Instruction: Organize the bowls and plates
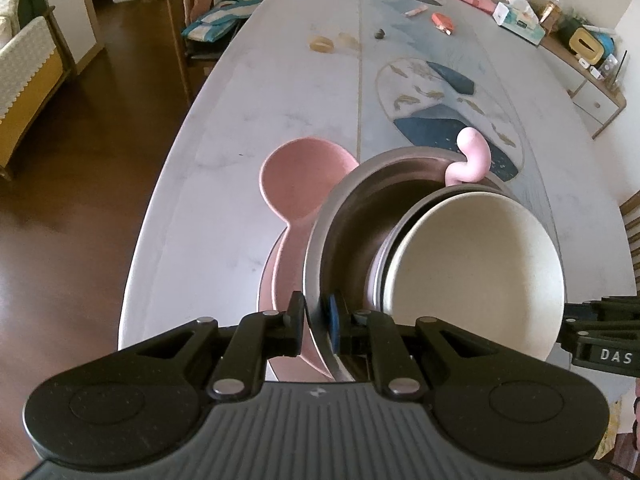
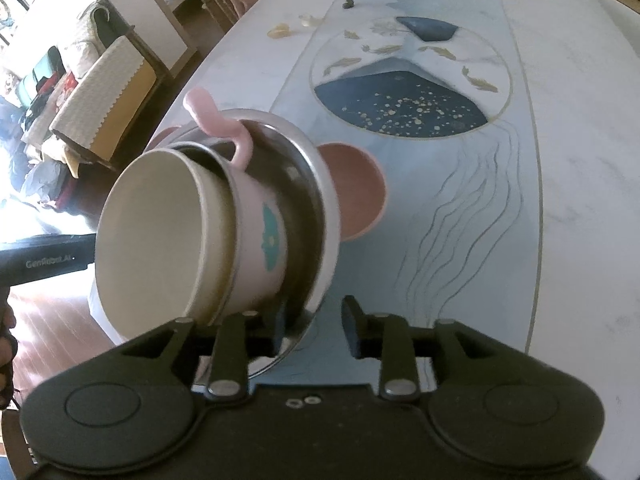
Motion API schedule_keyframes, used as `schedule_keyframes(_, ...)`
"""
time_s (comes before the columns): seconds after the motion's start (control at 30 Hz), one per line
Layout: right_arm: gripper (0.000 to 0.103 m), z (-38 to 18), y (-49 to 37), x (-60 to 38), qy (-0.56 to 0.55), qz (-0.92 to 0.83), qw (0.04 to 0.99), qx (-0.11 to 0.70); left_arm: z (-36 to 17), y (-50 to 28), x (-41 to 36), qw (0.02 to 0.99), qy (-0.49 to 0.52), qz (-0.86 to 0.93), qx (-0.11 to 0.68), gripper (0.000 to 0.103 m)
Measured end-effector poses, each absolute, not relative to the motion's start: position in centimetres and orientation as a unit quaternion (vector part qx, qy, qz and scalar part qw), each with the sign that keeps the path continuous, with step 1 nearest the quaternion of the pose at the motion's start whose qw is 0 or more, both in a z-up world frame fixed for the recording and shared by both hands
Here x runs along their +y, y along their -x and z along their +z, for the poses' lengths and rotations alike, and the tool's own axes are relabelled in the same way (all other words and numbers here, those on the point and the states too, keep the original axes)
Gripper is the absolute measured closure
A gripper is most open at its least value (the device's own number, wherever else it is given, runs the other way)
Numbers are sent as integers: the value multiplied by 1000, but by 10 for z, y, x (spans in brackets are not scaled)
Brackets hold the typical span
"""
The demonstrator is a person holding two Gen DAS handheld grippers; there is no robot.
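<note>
My left gripper (image 1: 316,322) is shut on the rim of a steel bowl (image 1: 348,216) that is tilted over. Inside it leans a pink cup (image 2: 256,232) with a curled pink handle (image 1: 470,156) and a cream bowl (image 1: 476,272) nested in its mouth. Under the stack lies a pink plate with round ears (image 1: 296,176), also seen in the right wrist view (image 2: 356,196). My right gripper (image 2: 316,328) is open, its jaws on either side of the steel bowl's (image 2: 316,216) lower rim.
The stack sits near the front of a long white table (image 1: 256,92) with a blue fish-pattern inlay (image 2: 404,80). Small items, tape rolls (image 1: 322,44) and a tissue box (image 1: 520,20) lie at the far end. A chair (image 1: 208,28) stands on the left.
</note>
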State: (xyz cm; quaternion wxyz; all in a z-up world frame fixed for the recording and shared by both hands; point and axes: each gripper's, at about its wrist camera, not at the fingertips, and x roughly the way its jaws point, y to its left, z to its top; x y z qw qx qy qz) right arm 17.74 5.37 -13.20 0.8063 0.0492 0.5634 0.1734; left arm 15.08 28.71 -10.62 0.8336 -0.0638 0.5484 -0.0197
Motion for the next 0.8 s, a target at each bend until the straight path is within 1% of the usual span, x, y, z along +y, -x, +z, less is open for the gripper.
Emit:
schedule_keyframes(0.03, 64, -131, -177, 53, -52, 175, 807, 562, -105, -151, 288, 834, 65, -17, 547, 91)
schedule_keyframes(0.1, 64, -128, -174, 53, -49, 177, 810, 557, -103, -149, 289, 836, 68, -13, 544, 85)
schedule_keyframes(0.17, 63, -126, -171, 53, -40, 179, 814, 551, -100, -146, 290, 840, 69, -8, 538, 70)
schedule_keyframes(0.2, 63, -125, -169, 52, -38, 180, 815, 549, -98, -144, 290, 843, 68, -5, 533, 66)
schedule_keyframes(0.23, 62, -124, -168, 51, -38, 180, 816, 549, -96, -142, 290, 847, 67, -2, 528, 56)
schedule_keyframes(0.27, 62, -123, -167, 50, -39, 182, 816, 547, -93, -140, 291, 850, 66, 2, 522, 49)
schedule_keyframes(0.5, 57, -106, -156, 36, -29, 197, 825, 528, -70, -120, 288, 871, 58, 32, 487, 47)
schedule_keyframes(0.57, 52, -100, -151, 30, -26, 204, 829, 520, -63, -114, 286, 876, 58, 42, 477, 45)
schedule_keyframes(0.8, 42, -73, -131, 4, -11, 238, 849, 471, -37, -80, 265, 896, 61, 67, 434, 42)
